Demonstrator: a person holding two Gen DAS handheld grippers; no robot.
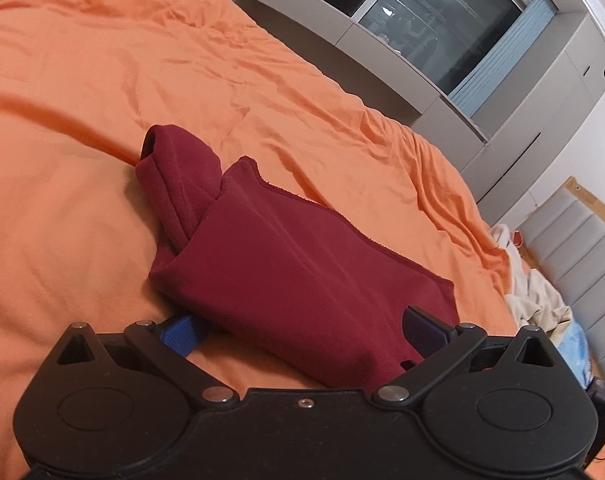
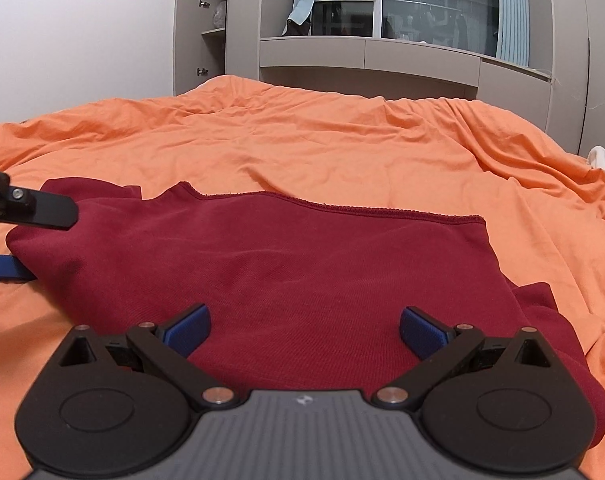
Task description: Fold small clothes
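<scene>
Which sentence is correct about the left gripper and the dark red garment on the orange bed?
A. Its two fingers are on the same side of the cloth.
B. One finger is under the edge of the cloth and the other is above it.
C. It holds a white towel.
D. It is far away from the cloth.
B: on the left gripper, the blue-padded finger lies under the edge of the dark red garment and the other finger is above the cloth.

Dark red garment (image 1: 286, 264), partly folded, on orange bedcover (image 1: 102, 100); sleeve end bunched at far left. Left gripper (image 1: 298, 324) spread wide, blue fingers (image 1: 182, 330) straddling the near edge of the cloth. Pale crumpled fabric (image 1: 538, 296) at bed's right edge. Grey cabinets and dark window (image 1: 442, 28) behind
</scene>
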